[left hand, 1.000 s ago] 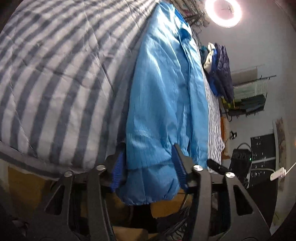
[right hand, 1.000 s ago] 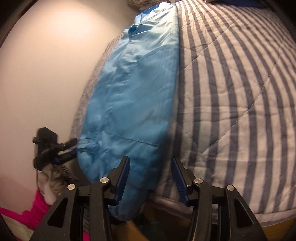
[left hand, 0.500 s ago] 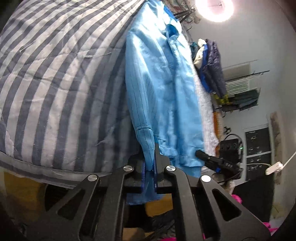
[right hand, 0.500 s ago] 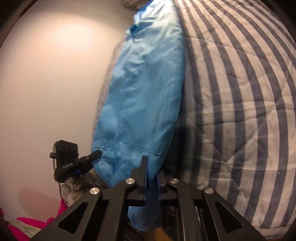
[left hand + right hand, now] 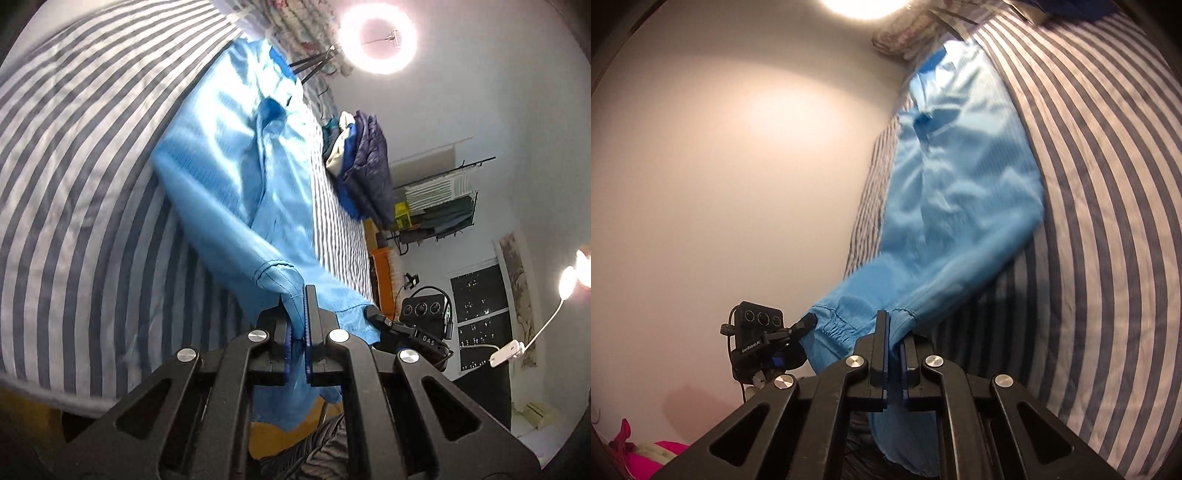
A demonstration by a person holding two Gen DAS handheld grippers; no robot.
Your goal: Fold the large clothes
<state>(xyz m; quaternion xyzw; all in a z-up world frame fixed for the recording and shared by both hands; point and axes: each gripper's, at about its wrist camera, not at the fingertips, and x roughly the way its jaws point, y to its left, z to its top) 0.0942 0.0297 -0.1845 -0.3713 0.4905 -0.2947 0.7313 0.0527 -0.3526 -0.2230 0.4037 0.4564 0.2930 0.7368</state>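
Observation:
A light blue jacket (image 5: 236,173) lies lengthwise on a striped quilt (image 5: 74,192), its near end lifted off the bed. My left gripper (image 5: 301,306) is shut on the jacket's lower hem at one corner. My right gripper (image 5: 894,332) is shut on the other hem corner of the jacket (image 5: 960,192), beside the elastic cuff (image 5: 831,328). Each wrist view shows the other gripper at the far hem corner, in the left wrist view (image 5: 406,334) and in the right wrist view (image 5: 761,347). The collar end rests far up the bed.
The blue-and-white striped quilt (image 5: 1108,221) covers the bed. A pile of dark clothes (image 5: 365,170) sits at the bed's far side. A ring light (image 5: 376,37), shelves (image 5: 436,206) and a wall (image 5: 720,166) surround the bed. Pink cloth (image 5: 646,458) lies on the floor.
Both grippers closed on the jacket's hem and have lifted it, pulling the lower part of the jacket up off the quilt.

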